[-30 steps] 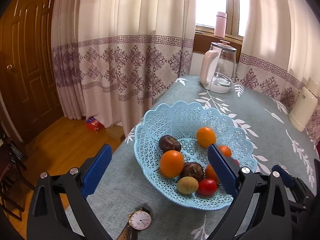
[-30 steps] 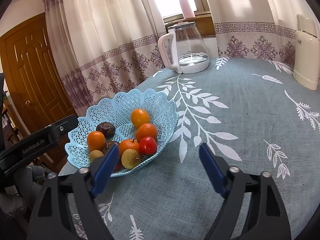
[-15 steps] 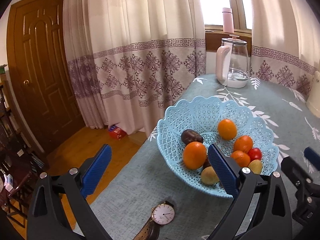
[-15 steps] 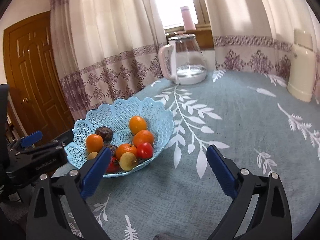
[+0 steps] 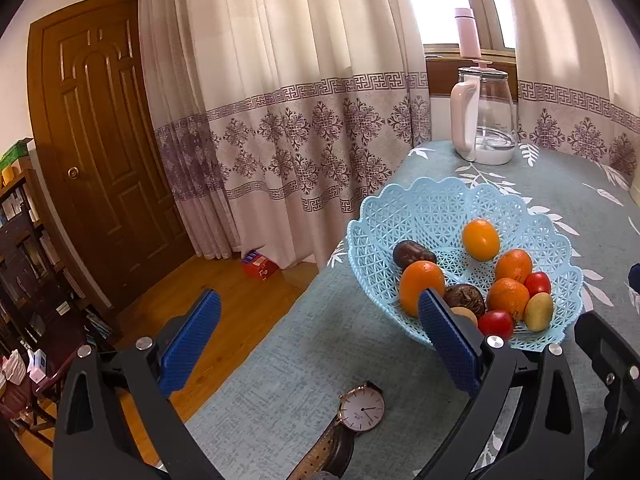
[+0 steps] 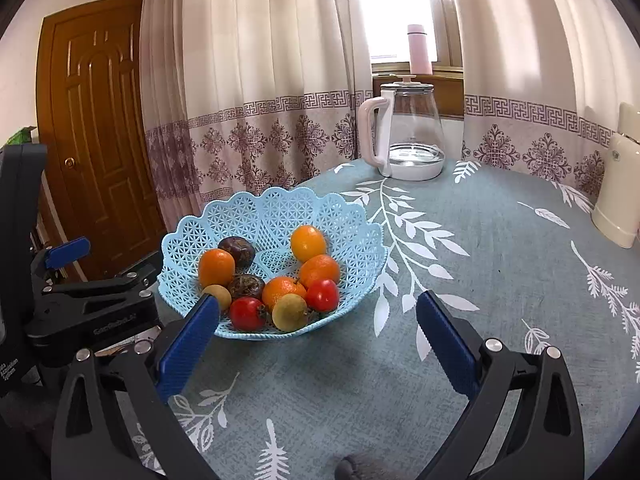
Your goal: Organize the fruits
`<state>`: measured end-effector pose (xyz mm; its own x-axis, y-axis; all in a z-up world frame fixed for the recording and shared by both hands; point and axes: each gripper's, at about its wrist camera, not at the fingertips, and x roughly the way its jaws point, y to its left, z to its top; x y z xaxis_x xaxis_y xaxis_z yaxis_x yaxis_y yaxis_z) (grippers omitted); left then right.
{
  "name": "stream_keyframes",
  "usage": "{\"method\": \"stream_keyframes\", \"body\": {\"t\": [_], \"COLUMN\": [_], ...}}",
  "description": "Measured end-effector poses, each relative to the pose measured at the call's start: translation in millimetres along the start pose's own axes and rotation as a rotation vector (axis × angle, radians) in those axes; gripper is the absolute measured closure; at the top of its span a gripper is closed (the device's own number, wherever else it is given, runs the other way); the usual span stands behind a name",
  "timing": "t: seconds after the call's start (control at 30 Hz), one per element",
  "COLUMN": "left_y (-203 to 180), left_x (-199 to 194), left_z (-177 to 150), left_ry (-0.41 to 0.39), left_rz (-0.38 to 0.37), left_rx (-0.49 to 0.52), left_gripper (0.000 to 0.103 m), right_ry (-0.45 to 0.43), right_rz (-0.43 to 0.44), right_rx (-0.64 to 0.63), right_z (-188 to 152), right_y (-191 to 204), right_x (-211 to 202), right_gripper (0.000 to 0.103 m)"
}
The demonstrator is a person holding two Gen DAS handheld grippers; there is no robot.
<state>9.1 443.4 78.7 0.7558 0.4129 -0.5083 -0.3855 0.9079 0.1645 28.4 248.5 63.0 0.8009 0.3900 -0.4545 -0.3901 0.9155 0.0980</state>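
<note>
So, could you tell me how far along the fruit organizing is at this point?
All visible fruit already sits in the blue basket. Nothing is in hand: the left gripper and right gripper are open and empty. No loose fruit shows on the tablecloth, so little seems left.

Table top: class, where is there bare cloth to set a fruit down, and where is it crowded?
Free: the wide stretch of tablecloth between the blue basket, the glass kettle and the cream flask. Crowded: the basket's near half, packed with fruit, and the table edge by the wristwatch.
</note>
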Motion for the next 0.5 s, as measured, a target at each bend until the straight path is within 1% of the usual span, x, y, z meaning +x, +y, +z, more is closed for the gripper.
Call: {"method": "stream_keyframes", "body": {"t": [0.17,0.5], "left_y": [-1.9,-2.9], "left_x": [-3.5,-5.9], "left_z": [-1.4,-7.5], "left_ry": [-0.011,-0.003], "left_rz": [0.006,0.008], "left_rx": [0.014,0.029], "left_gripper": [0.003,0.003], "right_ry": [0.009,0.013], "right_rz": [-0.003,0.005], "right_rx": [0.007,-0.002], "right_z": [0.4,0.2], "right_y": [-0.9,0.1], "right_x": [1.8,1.7], "right_gripper": [0.005,0.005]}}
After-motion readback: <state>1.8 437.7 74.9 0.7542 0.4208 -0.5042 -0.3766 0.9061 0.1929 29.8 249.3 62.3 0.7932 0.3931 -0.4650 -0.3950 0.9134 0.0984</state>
